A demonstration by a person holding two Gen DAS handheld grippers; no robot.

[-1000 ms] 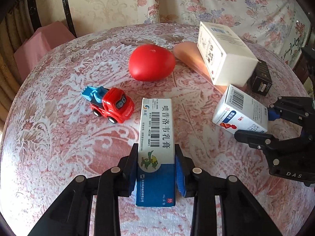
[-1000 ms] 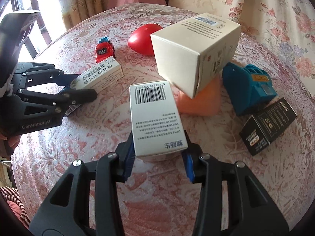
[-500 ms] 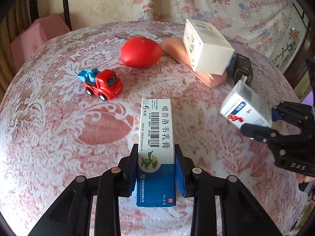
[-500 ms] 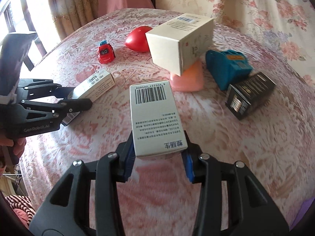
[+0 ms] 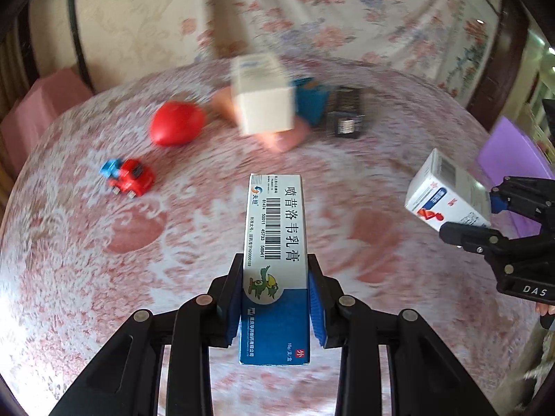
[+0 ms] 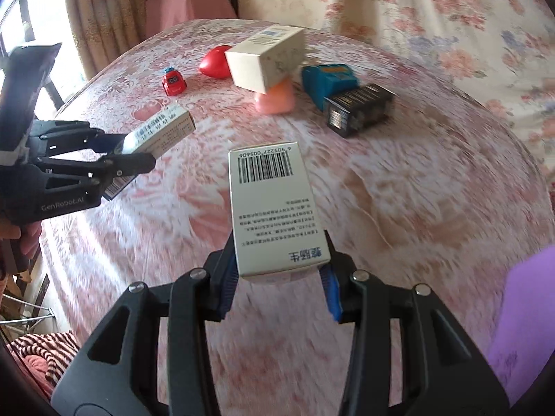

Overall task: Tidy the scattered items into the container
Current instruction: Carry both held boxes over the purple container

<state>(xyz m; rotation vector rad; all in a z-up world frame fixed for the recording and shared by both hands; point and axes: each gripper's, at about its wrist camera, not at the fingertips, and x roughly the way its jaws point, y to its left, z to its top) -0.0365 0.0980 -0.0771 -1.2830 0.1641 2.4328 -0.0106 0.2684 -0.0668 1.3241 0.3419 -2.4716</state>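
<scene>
My left gripper is shut on a long blue-and-white ointment box and holds it above the table; the same box shows in the right wrist view. My right gripper is shut on a white medicine box with a barcode, also seen in the left wrist view. A purple container lies at the lower right, and shows in the left wrist view.
On the round lace-covered table lie a red toy truck, a red egg shape, a large white box resting on a pink block, a blue box and a black box.
Both grippers have risen and drawn back from the table with their boxes. The purple container has come into view at the right.
</scene>
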